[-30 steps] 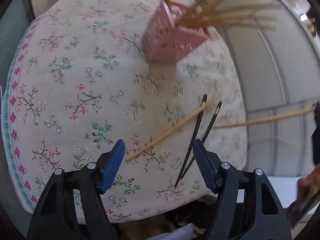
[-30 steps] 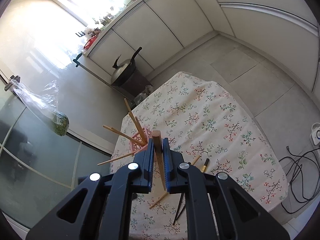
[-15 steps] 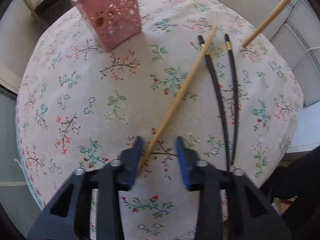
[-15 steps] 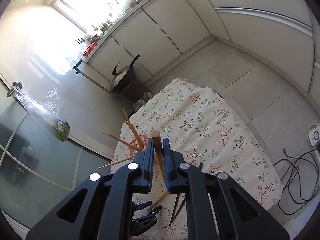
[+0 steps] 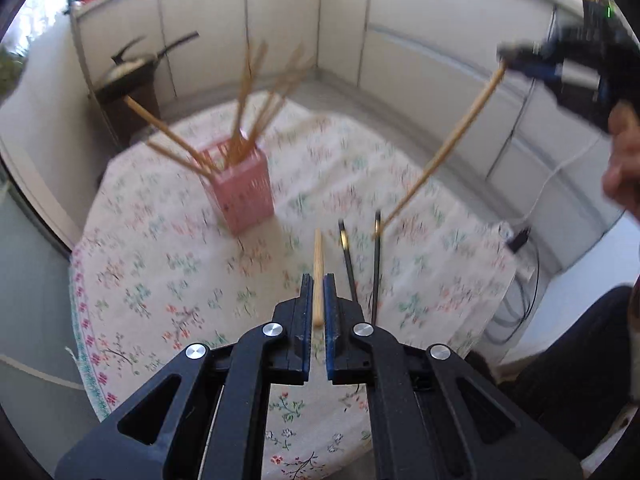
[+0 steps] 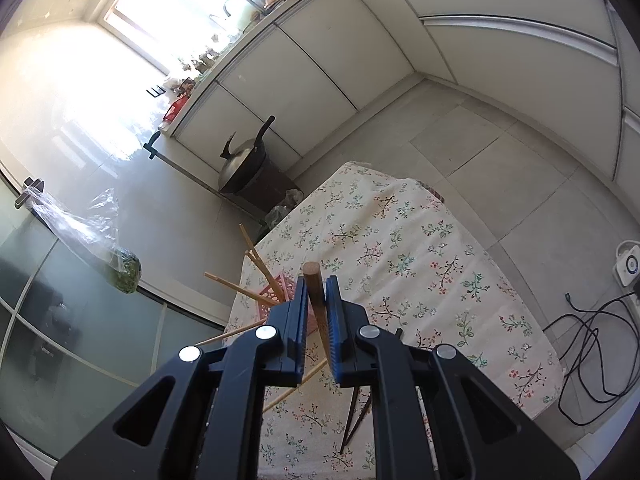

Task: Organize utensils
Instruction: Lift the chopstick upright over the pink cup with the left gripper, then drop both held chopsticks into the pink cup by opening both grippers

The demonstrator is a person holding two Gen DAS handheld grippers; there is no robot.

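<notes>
My left gripper [image 5: 318, 284] is shut on a wooden chopstick [image 5: 318, 264] and holds it above the floral tablecloth [image 5: 160, 248]. A pink perforated holder [image 5: 244, 196] with several wooden chopsticks stands ahead to the left. Two black chopsticks [image 5: 362, 264] lie on the cloth just right of my left gripper. My right gripper [image 6: 318, 290] is shut on another wooden chopstick [image 6: 314, 296], high above the table; it shows in the left wrist view [image 5: 532, 66] at upper right, its chopstick [image 5: 440, 152] slanting down. The pink holder [image 6: 276, 294] sits partly hidden behind my right gripper.
A black wok [image 6: 244, 164] on a dark stand sits beyond the table's far corner. White cabinets [image 6: 304, 80] line the walls. Cables and a power strip [image 6: 592, 340] lie on the floor right of the table. The person's hand [image 5: 624, 164] is at the right.
My left gripper has closed on the wooden chopstick that lay on the cloth and tilted up with it. My right gripper kept its chopstick and stayed high above the table.
</notes>
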